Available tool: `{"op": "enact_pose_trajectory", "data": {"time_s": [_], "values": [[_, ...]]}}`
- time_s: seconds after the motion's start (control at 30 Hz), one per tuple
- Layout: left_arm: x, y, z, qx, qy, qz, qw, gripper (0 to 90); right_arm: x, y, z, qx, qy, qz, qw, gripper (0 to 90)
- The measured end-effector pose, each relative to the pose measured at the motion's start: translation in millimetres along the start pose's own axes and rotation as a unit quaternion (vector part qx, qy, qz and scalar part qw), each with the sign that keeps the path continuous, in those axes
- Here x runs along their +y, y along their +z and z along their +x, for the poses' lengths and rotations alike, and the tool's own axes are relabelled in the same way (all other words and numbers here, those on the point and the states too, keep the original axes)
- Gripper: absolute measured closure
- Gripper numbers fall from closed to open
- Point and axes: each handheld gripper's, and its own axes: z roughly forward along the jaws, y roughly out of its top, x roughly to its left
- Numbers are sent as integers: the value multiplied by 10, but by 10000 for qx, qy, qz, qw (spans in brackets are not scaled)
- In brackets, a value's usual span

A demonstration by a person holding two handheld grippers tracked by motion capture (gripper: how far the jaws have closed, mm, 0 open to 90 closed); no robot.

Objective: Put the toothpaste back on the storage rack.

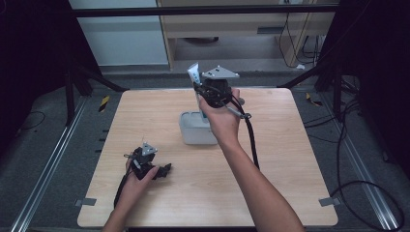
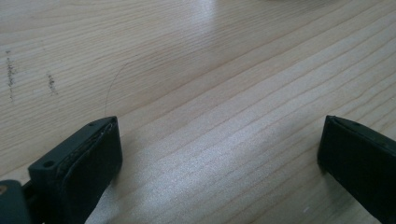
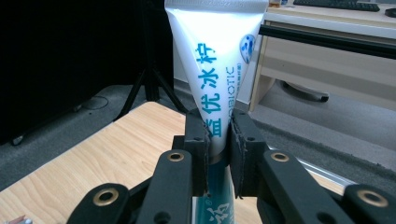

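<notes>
A white toothpaste tube [image 3: 216, 70] with blue lettering stands upright between the jaws of my right gripper [image 3: 218, 137], which is shut on it near its lower part. In the high view my right gripper [image 1: 211, 92] is held in the air above the far side of a white rectangular box [image 1: 196, 129], with the tube's [image 1: 193, 73] flat end pointing up. My left gripper [image 1: 162, 170] rests low on the wooden table [image 1: 159, 121] at the near left. In the left gripper view its jaws stand wide apart over bare wood, and my left gripper [image 2: 219, 154] is open with nothing between its jaws.
The white box sits at the table's middle. Black cables [image 1: 252, 140] trail from my right gripper across the table. Beyond the far edge are a metal frame bar [image 1: 203, 10], a wooden desk [image 3: 336, 51] and a tripod leg [image 3: 149, 88] on grey carpet.
</notes>
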Motion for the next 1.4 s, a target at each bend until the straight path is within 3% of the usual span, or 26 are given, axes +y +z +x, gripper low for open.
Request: {"op": "enact_pose_trajectory", "data": {"time_s": [0.8,1.4], "values": [[0,2,0,-8,1,-5,10000,0,-54,166,-38,-70,114,-147,9998,789],[1,3,-1,-12,4,-9,10000,0,-388,493,-45,-82,122,85,9999,788]]}}
